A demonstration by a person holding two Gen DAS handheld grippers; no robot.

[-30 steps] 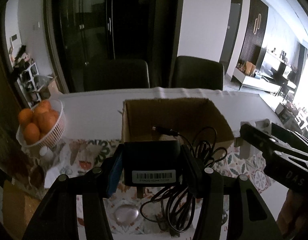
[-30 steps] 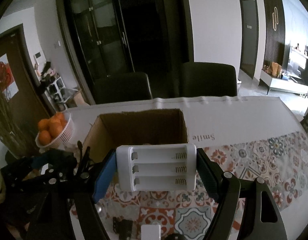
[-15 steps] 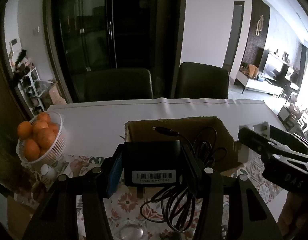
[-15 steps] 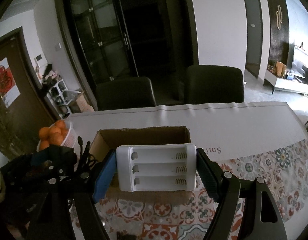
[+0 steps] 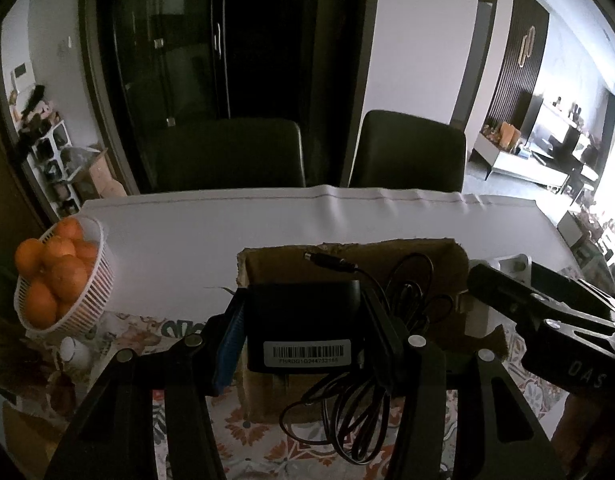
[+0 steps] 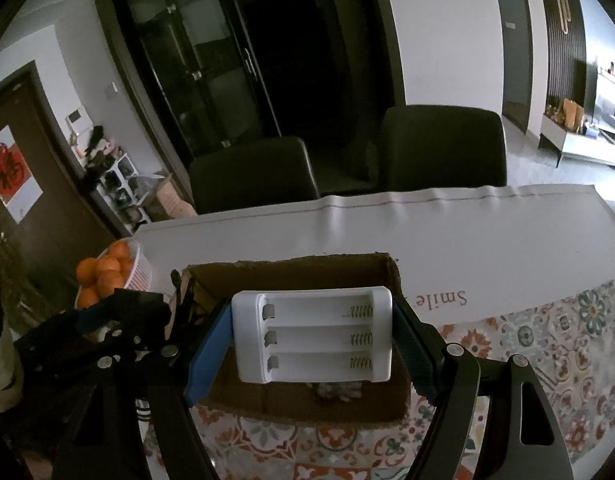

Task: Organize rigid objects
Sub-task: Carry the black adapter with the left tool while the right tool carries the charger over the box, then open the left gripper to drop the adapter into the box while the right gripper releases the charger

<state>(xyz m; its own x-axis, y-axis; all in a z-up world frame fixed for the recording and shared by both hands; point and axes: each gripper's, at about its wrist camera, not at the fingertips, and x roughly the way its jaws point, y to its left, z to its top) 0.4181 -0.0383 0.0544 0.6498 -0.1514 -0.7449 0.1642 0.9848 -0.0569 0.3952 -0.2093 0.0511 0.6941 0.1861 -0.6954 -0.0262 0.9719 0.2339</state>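
- An open brown cardboard box (image 6: 299,280) sits on the worktop (image 6: 467,240), which has a white cover and a flower-tile cloth.
- Something pale and crumpled lies low inside the box; the view is too dark to tell what it is.
- A white plastic basket (image 5: 89,304) full of round orange fruits (image 5: 51,276) stands at the left edge of the worktop, well apart from the box.
- The right hand-held gripper (image 6: 312,344) pinches a white plastic battery holder (image 6: 312,336) by its two short ends, between blue pads.
- The battery holder is held over the box. Its long side runs left to right. Its three empty slots face up, with the little springs at the right end.
- The left hand-held gripper (image 5: 303,340) pinches a black boxy power adapter (image 5: 303,328) by its sides.
- The adapter is also held in front of the box opening. Its white barcode sticker (image 5: 306,353) faces the camera.
- A thin black cable (image 5: 371,364) hangs from the adapter in loose loops, and its plug end (image 5: 327,262) points up and left over the box.
- The two grippers are side by side, close together.
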